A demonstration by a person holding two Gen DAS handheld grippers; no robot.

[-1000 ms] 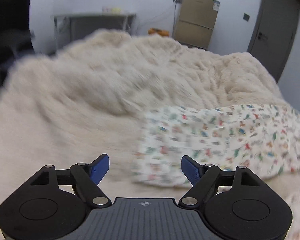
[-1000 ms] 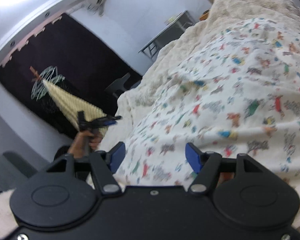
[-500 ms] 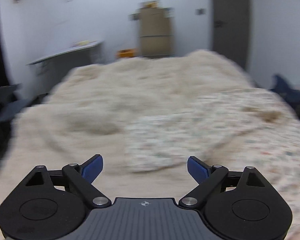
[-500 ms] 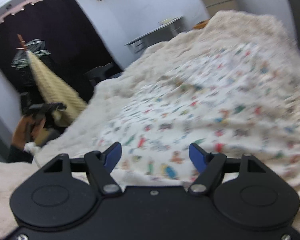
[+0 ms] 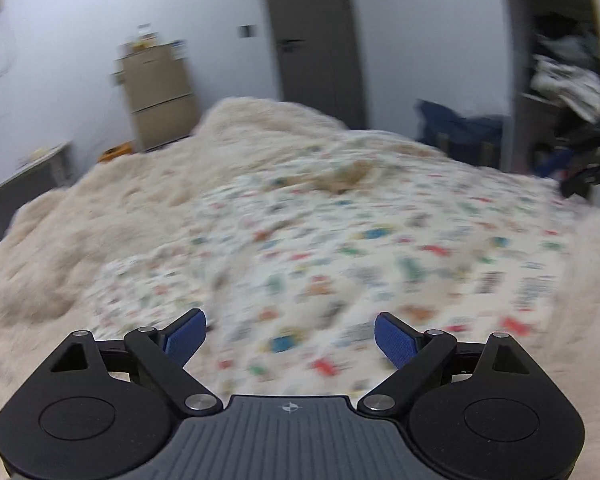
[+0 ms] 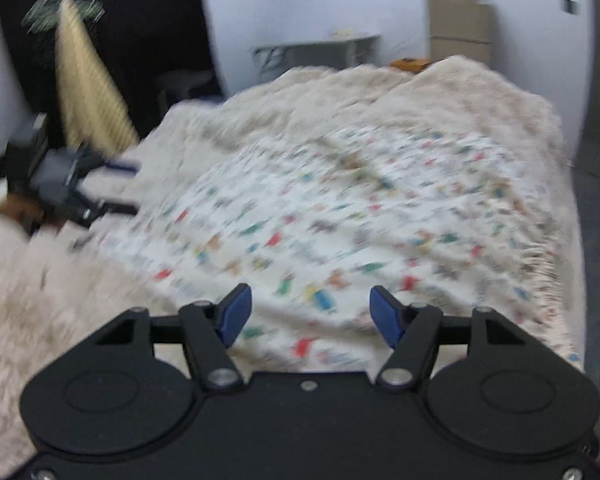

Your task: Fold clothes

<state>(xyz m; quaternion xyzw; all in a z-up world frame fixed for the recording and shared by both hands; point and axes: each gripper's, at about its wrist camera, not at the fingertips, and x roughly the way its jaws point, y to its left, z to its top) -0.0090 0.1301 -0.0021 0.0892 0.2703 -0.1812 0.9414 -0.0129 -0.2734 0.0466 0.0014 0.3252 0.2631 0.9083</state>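
Clothing here is 1 patterned garment [image 5: 380, 248], cream with small colored figures, spread flat on a shaggy beige blanket [image 5: 100, 216] that covers a bed. Both views are blurred.

Left wrist view, from left to right: a gray table [image 5: 24, 172] at the far left wall, a tan cabinet [image 5: 158, 96], a gray door [image 5: 316, 36], a dark blue bag [image 5: 456, 132] on the floor, and a shelf [image 5: 556, 64] piled with clothes at far right. The left gripper [image 5: 290, 334] hangs over the garment's near edge, its 2 blue fingertips [image 5: 186, 336] wide apart, holding nothing.

Right wrist view, from left to right: a dark curtain [image 6: 148, 28], the left gripper [image 6: 112, 188] at the garment's left edge, then the garment [image 6: 340, 216] in the middle. The right gripper [image 6: 311, 312] hovers over its near edge, jaws wide, empty.
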